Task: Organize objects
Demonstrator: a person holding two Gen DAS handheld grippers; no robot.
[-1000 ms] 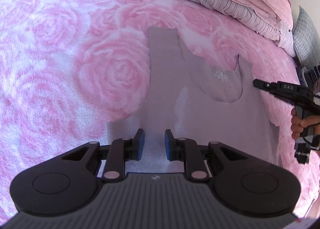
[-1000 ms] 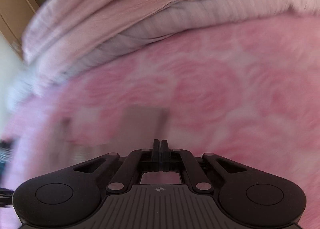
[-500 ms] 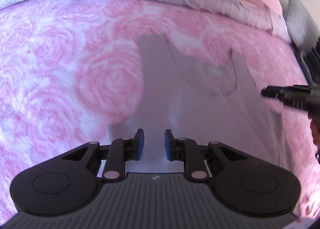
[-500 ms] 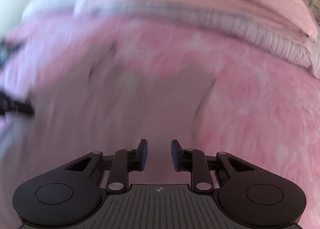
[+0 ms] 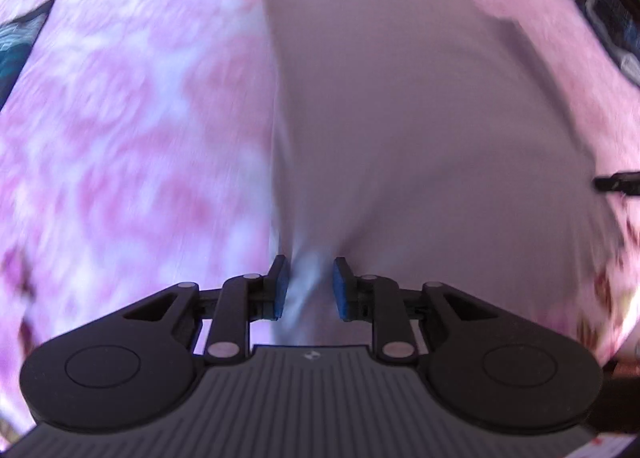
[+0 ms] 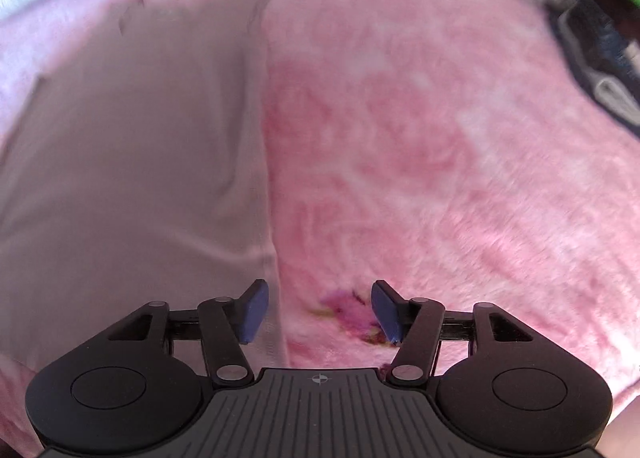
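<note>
A pale mauve garment lies spread flat on a pink rose-patterned blanket that covers the bed. Both views are blurred.

The left hand-held gripper points steeply down over the near end of the garment. Its jaws stand a narrow way apart and are opening slightly; a raised fold of the cloth rises between the blue pads, but the blur hides whether they press on it.

The right hand-held gripper is over the garment's long right edge. Its jaws are opening and already stand wide, with nothing gripped: the left pad is above the cloth's edge, the right pad above bare blanket. In the left wrist view its dark tip shows at the right margin, well apart from the left one
</note>
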